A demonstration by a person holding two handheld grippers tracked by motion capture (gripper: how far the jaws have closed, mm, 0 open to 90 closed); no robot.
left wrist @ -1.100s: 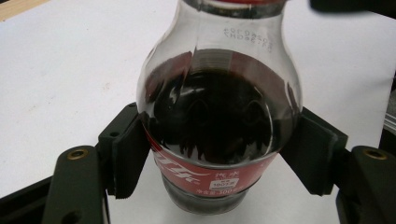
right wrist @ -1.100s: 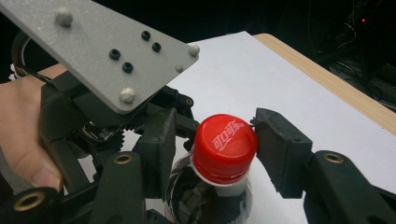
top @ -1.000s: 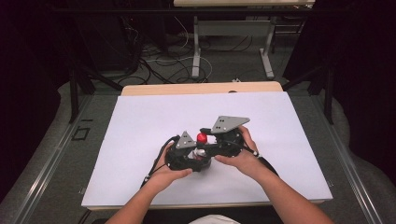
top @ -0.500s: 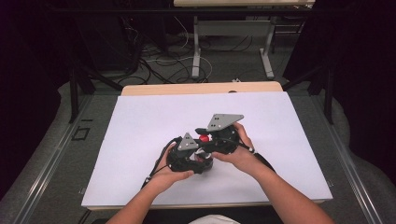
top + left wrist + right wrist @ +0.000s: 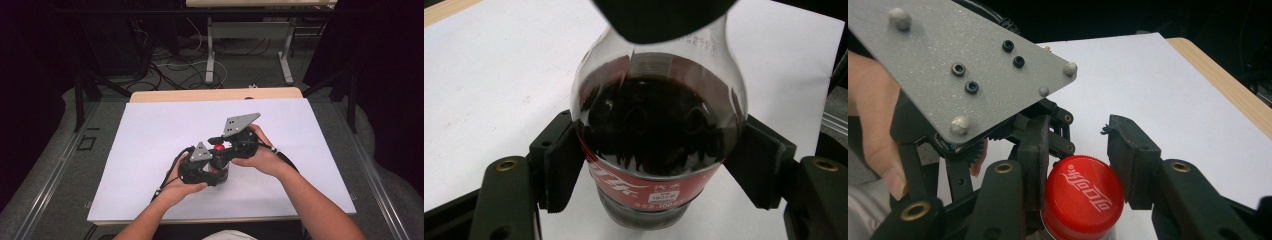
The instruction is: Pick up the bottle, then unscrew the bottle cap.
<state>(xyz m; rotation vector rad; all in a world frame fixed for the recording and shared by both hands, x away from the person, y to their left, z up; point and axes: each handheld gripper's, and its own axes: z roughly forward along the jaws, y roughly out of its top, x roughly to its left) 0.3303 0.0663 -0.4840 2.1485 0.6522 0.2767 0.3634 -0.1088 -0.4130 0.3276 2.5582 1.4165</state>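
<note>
- Cola bottle (image 5: 220, 165) stands near the front middle of the white-covered bench (image 5: 150, 140) in the high view, mostly hidden between two hands, with its red cap (image 5: 219, 147) peeking out.
- From the same view, the left hand-held gripper (image 5: 202, 167) sits low at the bottle's body, and the right hand-held gripper (image 5: 227, 145) comes in from the right at cap level, its grey plate (image 5: 240, 122) tilted up.
- Looking through the left gripper view, the bottle (image 5: 656, 135) is full of dark drink and wears a red label (image 5: 644, 187); both black pads (image 5: 561, 165) press its sides, so this hand-held gripper is clenched on the bottle body.
- Above the shoulder in that view, a dark blurred part of the other gripper covers the top of the bottle.
- In the right gripper view, the red cap (image 5: 1083, 197) sits between the jaws; the left pad lies against it, the right pad (image 5: 1130, 160) right at its edge, so this hand-held gripper (image 5: 1082, 165) is gripping the cap, its jaws having just been closing.
- Beyond the cap there, the left hand-held gripper's grey plate (image 5: 958, 65) and a person's fingers (image 5: 873, 130) are close by.
</note>
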